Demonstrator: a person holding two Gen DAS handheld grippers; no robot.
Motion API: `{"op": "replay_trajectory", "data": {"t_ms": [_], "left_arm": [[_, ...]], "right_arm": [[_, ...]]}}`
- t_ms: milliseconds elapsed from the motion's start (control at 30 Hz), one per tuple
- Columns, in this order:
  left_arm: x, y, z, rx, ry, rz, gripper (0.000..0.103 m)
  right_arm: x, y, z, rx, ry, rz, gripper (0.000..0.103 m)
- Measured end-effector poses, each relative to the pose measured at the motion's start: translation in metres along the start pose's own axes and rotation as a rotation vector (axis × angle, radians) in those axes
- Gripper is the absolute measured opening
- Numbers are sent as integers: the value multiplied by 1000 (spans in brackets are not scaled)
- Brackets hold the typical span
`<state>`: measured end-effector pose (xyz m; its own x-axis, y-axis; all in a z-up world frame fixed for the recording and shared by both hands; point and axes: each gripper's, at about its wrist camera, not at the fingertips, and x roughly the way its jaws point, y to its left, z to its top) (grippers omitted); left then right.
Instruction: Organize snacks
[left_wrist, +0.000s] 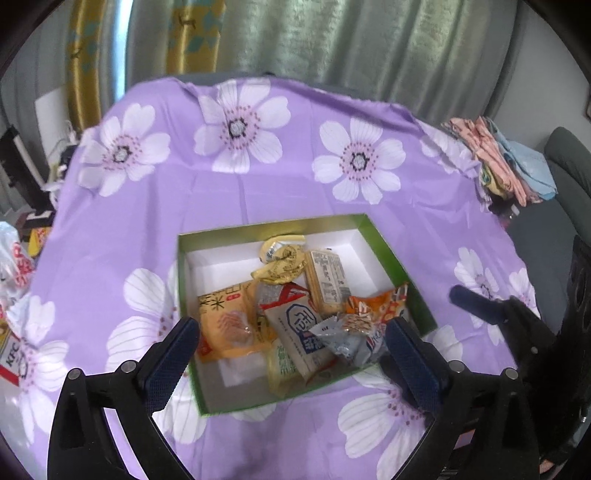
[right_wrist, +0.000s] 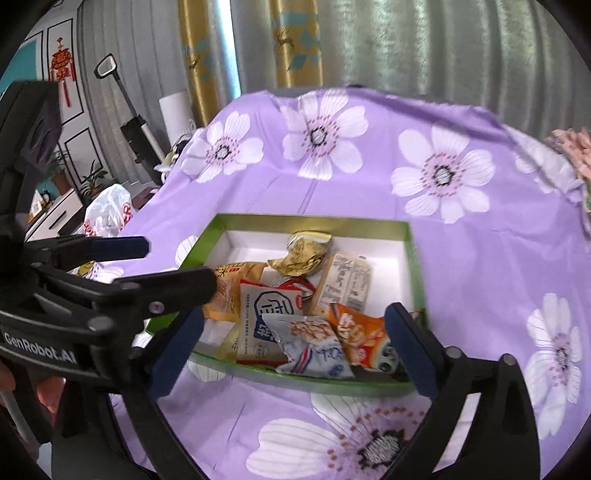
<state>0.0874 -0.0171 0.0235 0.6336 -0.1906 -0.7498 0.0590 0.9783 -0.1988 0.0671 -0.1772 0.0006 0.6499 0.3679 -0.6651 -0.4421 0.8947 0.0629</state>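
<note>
Nearest the cameras, the left gripper (left_wrist: 291, 354) and the right gripper (right_wrist: 295, 350) are seen with jaws spread wide and nothing between them; both hang above the near end of the box (left_wrist: 391, 254), apart from its contents. In the right wrist view the left gripper (right_wrist: 177, 264) is also seen from the side, just beside the box's left wall.

Inside the green-walled box, on the purple flowered cloth (left_wrist: 258, 192) covering the surface, about 7 snack packets are heaped toward the near end: a grey-blue packet (right_wrist: 314, 347) on top at the front, an orange packet (right_wrist: 362, 332) beside it against the right wall, a white and blue packet (left_wrist: 303, 332) in the middle, an orange-yellow packet (left_wrist: 225, 317) to the left. Farther back lie a pale cracker pack (left_wrist: 327, 280) and a crumpled gold wrapper (left_wrist: 284, 258). The far end of the box is bare. No loose snack is seen on the cloth, so the gathering is judged nearly or fully done (tidying may remain).

At the far right corner of the surface a stack of folded cloths (left_wrist: 506, 162) is seen.

A risk is judged in the loose heap: the orange packet leans on the wall and could be tipped out if brushed by a jaw, and the light box could be shoved across the slippery cloth.
</note>
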Motion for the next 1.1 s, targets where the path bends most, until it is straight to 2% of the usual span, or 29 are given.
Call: {"op": "replay_trajectory", "data": {"t_ms": [300, 433, 533, 667, 1100], "left_arm": [[-46, -11, -11, 8, -61, 87, 102], [-61, -18, -14, 17, -73, 77, 102], [-74, -21, -14, 19, -103, 113, 102], [-91, -22, -13, 18, -131, 111, 102], [-94, -19, -16, 25, -129, 216, 102]], "right_arm": [[-48, 0, 4, -27, -31, -84, 103], [-69, 4, 8, -51, -53, -91, 103], [-79, 8, 10, -72, -60, -100, 103], [-88, 12, 13, -80, -71, -104, 103], [-100, 17, 16, -89, -91, -106, 103]]}}
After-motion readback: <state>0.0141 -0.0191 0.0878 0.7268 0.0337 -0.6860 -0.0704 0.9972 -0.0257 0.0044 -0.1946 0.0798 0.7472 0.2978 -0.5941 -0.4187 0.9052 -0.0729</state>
